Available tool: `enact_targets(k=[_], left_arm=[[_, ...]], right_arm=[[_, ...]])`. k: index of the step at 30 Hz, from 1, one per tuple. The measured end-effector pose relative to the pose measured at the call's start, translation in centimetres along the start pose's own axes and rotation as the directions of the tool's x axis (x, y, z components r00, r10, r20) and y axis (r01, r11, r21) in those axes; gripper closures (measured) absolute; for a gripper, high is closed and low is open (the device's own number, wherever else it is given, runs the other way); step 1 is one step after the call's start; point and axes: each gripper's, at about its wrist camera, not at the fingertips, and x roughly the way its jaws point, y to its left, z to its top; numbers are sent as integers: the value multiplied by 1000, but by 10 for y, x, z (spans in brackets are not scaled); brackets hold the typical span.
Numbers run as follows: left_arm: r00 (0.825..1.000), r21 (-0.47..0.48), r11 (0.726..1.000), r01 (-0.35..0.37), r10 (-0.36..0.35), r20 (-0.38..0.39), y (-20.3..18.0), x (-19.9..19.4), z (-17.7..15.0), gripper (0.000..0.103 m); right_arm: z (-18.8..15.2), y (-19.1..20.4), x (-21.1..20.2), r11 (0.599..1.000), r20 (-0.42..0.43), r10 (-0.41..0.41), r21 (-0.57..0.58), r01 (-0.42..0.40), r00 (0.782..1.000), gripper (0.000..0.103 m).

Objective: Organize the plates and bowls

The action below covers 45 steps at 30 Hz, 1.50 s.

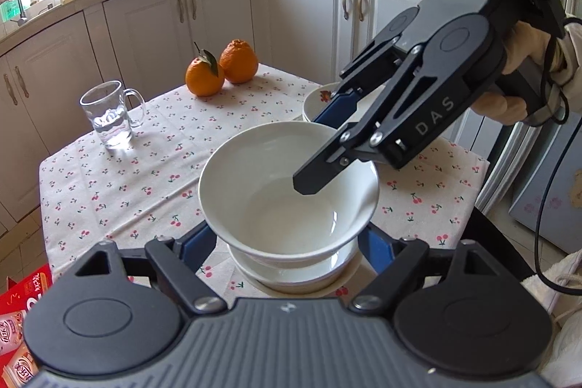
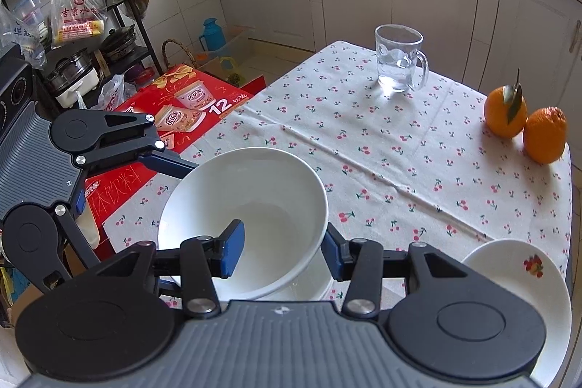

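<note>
Right tool (image 2: 280, 251) grips white bowl (image 2: 251, 206) rim, above lower bowl (image 1: 291, 273).

Bowl (image 2: 254, 191): glossy white ceramic, smooth. Plate (image 2: 523, 282): same glaze w/ fruit print. Cloth (image 2: 382, 148): matt woven fabric, cherry print, creased. Mug (image 2: 398, 60): clear glass. Oranges (image 2: 505, 111): dimpled peel. Right gripper (image 2: 280, 253): matt black plastic, blue rubbery pads (image 2: 231, 251), shiny metal screws. Box (image 2: 182, 111): glossy red card.
</note>
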Motion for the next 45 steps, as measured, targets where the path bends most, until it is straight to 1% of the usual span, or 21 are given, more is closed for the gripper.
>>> enact_targets(k=[12, 25, 30, 35, 37, 38, 39, 40, 42, 45], left_arm=[[999, -3, 1000, 15, -15, -40, 0, 12, -3, 19], [998, -5, 1000, 26, -26, -55, 2, 17, -3, 19], [997, -12, 999, 33, -34, -66, 3, 21, -4, 19], [996, -20, 999, 44, -45, -76, 5, 23, -5, 18], [997, -11, 999, 39, -40, -73, 5, 22, -5, 14], [997, -9, 999, 38, -38, -68, 5, 20, -5, 13], [997, -10, 999, 40, -41, -64, 5, 18, -5, 13], [997, -11, 999, 44, -44, -59, 5, 16, -5, 12], [997, -15, 999, 44, -45, -57, 5, 13, -6, 9], [997, -15, 999, 39, -40, -60, 4, 8, -9, 9]], right_arm=[[-12, -6, 14, 1000, -21, 2, 23, -2, 1000, 51], [-15, -4, 21, 1000, -35, -19, 5, 19, 999, 50], [-16, -3, 23, 1000, -39, -23, -5, 23, 999, 49], [-18, -2, 24, 1000, -32, -20, -15, 20, 999, 45], [-19, -2, 24, 1000, -32, -25, -19, 25, 999, 35], [-20, -1, 23, 1000, -27, -22, -22, 21, 999, 33], [-20, -1, 23, 1000, -24, -20, -22, 19, 1000, 28], [-21, 0, 22, 1000, -19, -21, -22, 21, 1000, 19], [-22, 1, 19, 999, 0, -28, -28, 28, 1000, 9], [-24, 3, 15, 999, 20, -27, -35, 28, 999, 5]])
